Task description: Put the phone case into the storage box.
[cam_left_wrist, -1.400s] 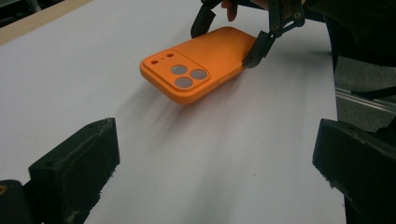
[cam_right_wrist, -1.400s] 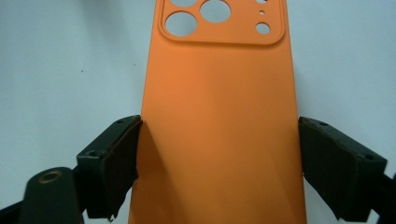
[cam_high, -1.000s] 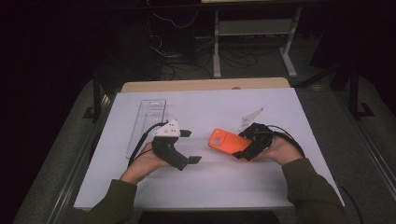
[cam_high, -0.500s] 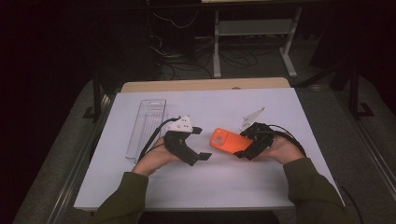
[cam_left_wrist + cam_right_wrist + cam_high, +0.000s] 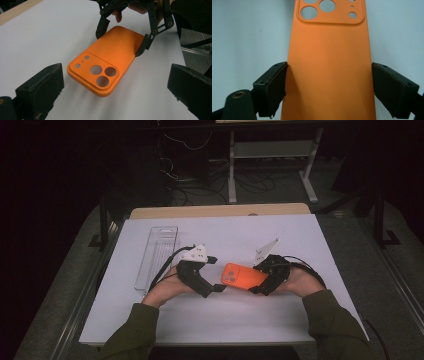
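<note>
Though plain orange, phone case [image 5: 110, 62] shows camera holes.

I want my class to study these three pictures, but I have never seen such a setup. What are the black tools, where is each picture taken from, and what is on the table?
A person holds a two-jaw tool in each hand. One picture looks down from above the table; the other two come from cameras riding on each tool. The right hand-held gripper clamps an orange phone case by its long edges. The left hand-held gripper is open, its jaws either side of the case's camera end without touching. A clear plastic tray lies on the white table, to the left.
</note>
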`<state>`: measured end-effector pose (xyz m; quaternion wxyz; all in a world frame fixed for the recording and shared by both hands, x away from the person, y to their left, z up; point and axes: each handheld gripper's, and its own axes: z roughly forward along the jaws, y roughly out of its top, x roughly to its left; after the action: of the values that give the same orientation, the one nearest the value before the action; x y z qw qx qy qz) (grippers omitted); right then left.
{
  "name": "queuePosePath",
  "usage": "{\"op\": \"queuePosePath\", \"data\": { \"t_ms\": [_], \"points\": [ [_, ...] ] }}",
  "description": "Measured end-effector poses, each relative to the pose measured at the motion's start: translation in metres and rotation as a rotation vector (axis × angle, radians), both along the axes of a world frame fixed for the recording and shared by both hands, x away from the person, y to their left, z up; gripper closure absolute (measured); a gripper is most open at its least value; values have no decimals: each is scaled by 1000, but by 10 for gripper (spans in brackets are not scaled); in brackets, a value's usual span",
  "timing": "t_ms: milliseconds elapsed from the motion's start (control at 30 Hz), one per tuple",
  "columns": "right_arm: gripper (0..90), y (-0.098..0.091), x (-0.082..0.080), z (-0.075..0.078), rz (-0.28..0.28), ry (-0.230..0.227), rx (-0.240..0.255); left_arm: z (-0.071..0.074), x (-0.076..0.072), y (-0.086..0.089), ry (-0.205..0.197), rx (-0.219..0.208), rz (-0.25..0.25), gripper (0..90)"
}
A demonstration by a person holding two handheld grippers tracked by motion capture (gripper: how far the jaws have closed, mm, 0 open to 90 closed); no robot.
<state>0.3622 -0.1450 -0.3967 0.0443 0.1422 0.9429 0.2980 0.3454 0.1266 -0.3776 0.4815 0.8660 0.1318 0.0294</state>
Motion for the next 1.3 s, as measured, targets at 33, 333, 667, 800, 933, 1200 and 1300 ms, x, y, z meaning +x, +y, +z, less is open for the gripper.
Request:
{"op": "queuePosePath", "data": {
  "t_ms": [33, 333, 667, 800, 933, 1200, 1300],
  "points": [
    [152, 0, 0, 0, 0, 0, 0, 0, 0, 0, -7, 6, -6, 0],
    [151, 10, -6, 1, 67, 8, -18, -1, -1, -1, -14, 30, -34, 0],
    [151, 20, -11, 1, 122, 11, -31, -4, -5, -5, -5, 62, -74, 0],
    [151, 24, -14, 0, 140, 20, -32, -4, -6, -7, -8, 62, -89, 0],
    [151, 26, -15, 0, 159, 27, -27, -4, -7, -8, -2, 74, -100, 0],
    [151, 29, -17, 0, 178, 36, -27, -7, -9, -10, -2, 84, -114, 0],
    [151, 30, -18, 0, 186, 43, -18, -7, -9, -10, -2, 94, -122, 0]
  ]
}}
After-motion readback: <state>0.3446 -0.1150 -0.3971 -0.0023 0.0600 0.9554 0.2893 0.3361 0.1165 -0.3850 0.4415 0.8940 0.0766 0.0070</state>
